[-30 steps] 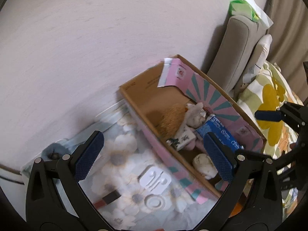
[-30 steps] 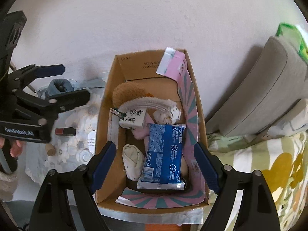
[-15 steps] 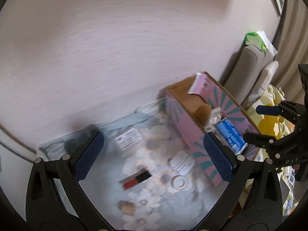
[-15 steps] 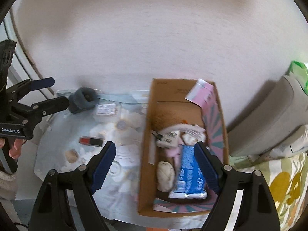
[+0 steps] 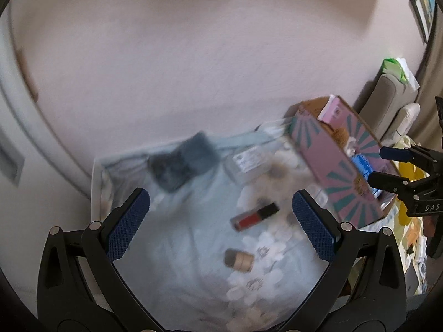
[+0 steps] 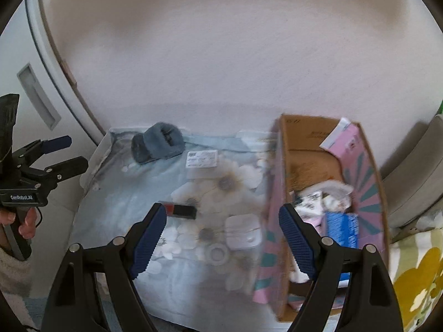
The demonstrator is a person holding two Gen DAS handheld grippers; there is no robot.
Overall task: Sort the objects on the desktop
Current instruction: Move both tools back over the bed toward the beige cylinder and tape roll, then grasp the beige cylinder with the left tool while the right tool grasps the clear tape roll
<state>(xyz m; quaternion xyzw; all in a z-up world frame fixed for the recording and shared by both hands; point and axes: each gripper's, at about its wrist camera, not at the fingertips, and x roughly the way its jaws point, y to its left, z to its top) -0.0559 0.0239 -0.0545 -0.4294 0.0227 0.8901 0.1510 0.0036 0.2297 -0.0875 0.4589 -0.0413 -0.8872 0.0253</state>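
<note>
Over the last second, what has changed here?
Both views swung left, from the cardboard box to the floral cloth; the left hand-held gripper and right hand-held gripper took nothing. Both stay open and empty; the lipstick and grey slipper look unmoved.

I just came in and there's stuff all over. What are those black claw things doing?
A person is tidying small things into a cardboard box. Each hand holds a claw: the left gripper and the right gripper are both open and empty, above a flowery cloth. A lipstick, a grey scrunchie, a white case and a label card lie on the cloth. A blue packet is in the box.
</note>
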